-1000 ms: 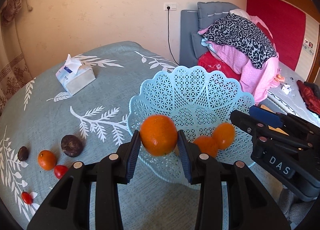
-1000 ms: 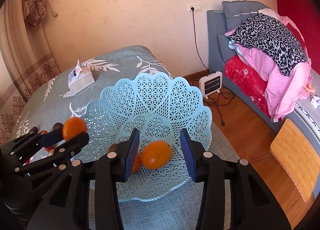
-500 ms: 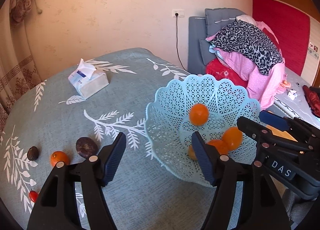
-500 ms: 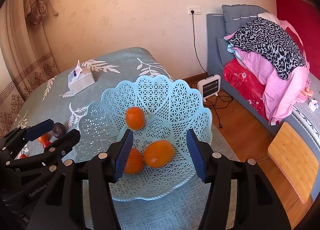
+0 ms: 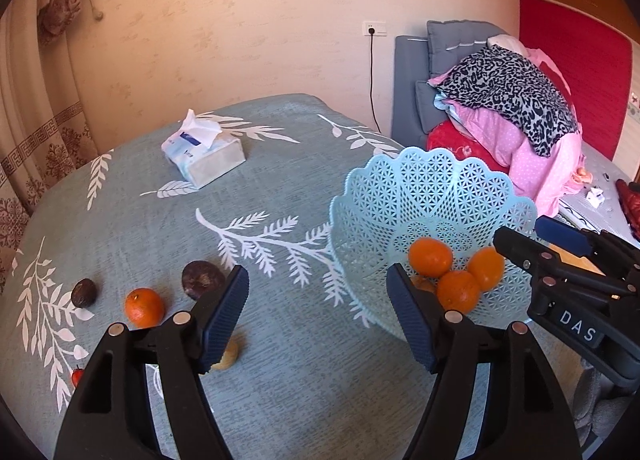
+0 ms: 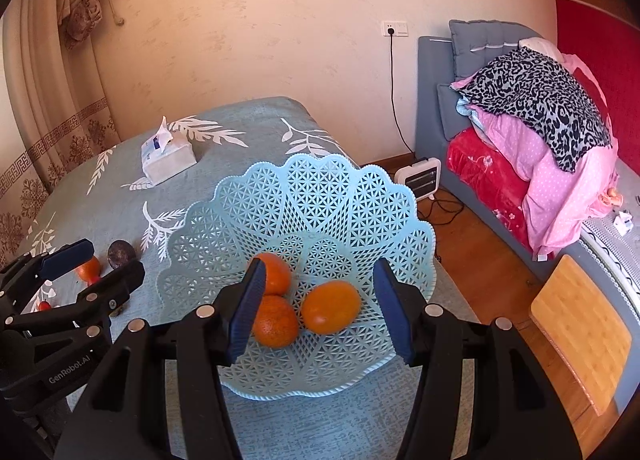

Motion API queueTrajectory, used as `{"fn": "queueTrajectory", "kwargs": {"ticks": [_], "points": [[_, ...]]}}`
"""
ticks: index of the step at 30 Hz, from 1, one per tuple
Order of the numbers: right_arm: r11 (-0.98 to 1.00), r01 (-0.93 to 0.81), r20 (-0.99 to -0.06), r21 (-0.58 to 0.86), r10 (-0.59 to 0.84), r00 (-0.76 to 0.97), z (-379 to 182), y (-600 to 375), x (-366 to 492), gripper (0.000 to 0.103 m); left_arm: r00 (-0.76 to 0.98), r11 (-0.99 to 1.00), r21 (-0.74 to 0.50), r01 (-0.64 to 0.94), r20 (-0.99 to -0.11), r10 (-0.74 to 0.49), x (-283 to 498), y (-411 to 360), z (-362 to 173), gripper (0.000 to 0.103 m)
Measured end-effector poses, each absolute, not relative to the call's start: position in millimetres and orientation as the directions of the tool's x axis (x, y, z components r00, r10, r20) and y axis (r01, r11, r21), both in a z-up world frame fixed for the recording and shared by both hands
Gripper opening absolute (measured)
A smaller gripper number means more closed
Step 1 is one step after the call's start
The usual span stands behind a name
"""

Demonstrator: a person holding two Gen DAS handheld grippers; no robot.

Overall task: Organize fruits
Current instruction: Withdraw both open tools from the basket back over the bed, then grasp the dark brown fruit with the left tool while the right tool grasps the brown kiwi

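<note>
A light-blue lattice basket (image 5: 420, 164) (image 6: 320, 180) stands on the teal leaf-print tablecloth. Three oranges (image 6: 276, 274) (image 6: 276, 320) (image 6: 330, 306) lie in its bottom. My left gripper (image 5: 318, 280) hangs open and empty over the cloth, just left of the basket. My right gripper (image 6: 320, 272) hovers open above the basket's near side, its pads clear of the fruit. On the cloth at the left sit one loose orange (image 5: 144, 307), two dark round fruits (image 5: 202, 279) (image 5: 83, 292) and a small red fruit (image 5: 77, 376).
A tissue pack (image 5: 204, 156) lies toward the table's far side. A small tan piece (image 5: 228, 356) rests under the left finger. Beyond the table are a bed piled with clothes (image 5: 512, 100), a white heater (image 6: 418, 178) on the floor and a wooden seat (image 6: 580, 324).
The left gripper let go of its orange, which dropped into the basket, then drew back to the left. Both grippers' jaws widened.
</note>
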State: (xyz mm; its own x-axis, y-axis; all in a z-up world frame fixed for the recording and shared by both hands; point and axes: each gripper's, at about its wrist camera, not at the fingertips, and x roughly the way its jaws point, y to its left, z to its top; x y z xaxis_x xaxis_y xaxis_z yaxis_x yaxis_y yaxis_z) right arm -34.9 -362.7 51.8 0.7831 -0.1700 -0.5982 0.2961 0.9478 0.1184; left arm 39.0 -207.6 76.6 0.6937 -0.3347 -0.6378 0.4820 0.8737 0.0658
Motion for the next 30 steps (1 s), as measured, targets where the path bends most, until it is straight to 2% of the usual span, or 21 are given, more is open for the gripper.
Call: {"fn": "queueTrajectory", "kwargs": {"ticks": [6,16,30], "points": [[0.954,0.274,-0.598,0.120,-0.151,0.787,53.3,-354.8,-35.5,0.057,0.710,0.888,0.075,0.454,-0.633,-0.310,39.0,-192.9,76.7,0.071],[0.971,0.159,-0.603,0.177,-0.020,0.797,53.5,-327.6,-32.3,0.058,0.732,0.929,0.062,0.366,-0.636,-0.246,52.0,-145.1,73.5,0.071],[0.987,0.023,-0.623,0.159,0.082,0.778,51.6,-266.3,-15.2,0.058,0.764,0.985,0.074,0.154,-0.641,-0.072,87.5,-39.1,65.9,0.071]]}}
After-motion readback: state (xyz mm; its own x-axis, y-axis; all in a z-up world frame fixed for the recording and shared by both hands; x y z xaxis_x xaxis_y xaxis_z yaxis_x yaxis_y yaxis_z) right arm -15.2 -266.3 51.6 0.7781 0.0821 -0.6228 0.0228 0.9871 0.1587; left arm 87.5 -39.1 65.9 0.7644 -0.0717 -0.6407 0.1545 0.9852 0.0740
